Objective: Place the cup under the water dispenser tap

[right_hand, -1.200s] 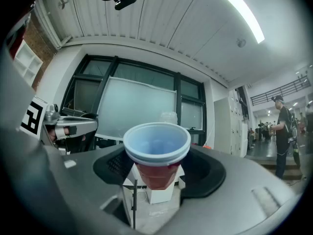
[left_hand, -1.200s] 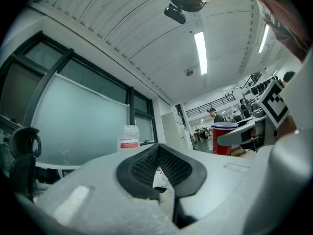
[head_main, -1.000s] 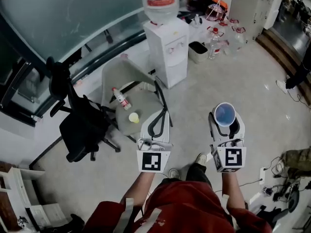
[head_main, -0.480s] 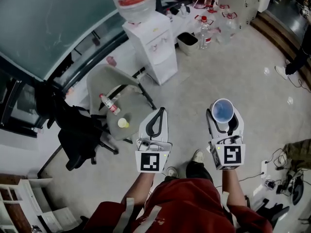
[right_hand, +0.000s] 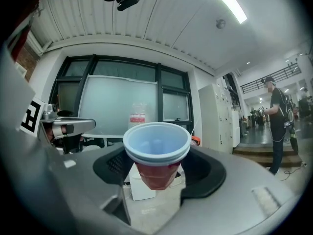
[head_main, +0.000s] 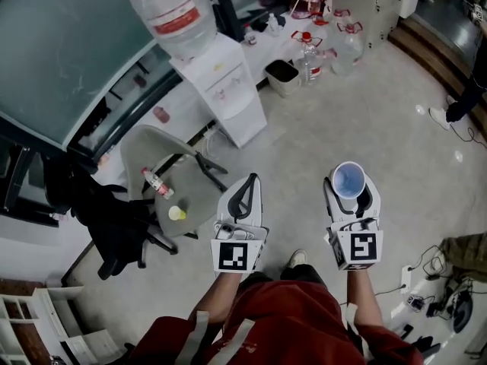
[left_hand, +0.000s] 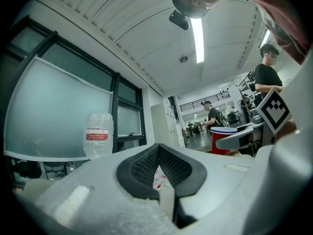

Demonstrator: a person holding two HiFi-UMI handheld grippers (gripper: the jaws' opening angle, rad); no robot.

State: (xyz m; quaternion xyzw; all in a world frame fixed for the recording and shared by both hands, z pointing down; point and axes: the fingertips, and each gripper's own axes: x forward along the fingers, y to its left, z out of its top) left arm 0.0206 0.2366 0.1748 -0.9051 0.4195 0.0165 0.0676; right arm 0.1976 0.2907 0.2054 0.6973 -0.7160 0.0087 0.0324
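The red cup (right_hand: 156, 155) stands upright with its pale blue inside facing up, clamped between the two black pads of the right gripper (head_main: 351, 195). The jaws stand wide apart and press on the cup's sides just below its rim. The cup is in the air over the floor, well apart from the water dispenser (head_main: 225, 91) and to the right of it in the head view.

The left gripper (head_main: 252, 179) is closed, its pads meeting at the tips, and it holds nothing. Both forearms reach forward side by side from the person's red garment (head_main: 285, 322). The grippers are level and roughly parallel, with their marker cubes turned back to the head camera.

Below lies a pale grey floor (head_main: 358, 105). The white dispenser carries a large clear bottle (head_main: 170, 12) with a red label and stands against a frosted glass wall (head_main: 61, 44). Near its base is a grey chair (head_main: 152, 154) with a small bottle (head_main: 154, 182) and a yellow object (head_main: 176, 214) on the seat. Just left of it is a black office chair (head_main: 114, 219). A dark bin (head_main: 282, 73) and several water jugs (head_main: 346, 40) stand beyond the dispenser.
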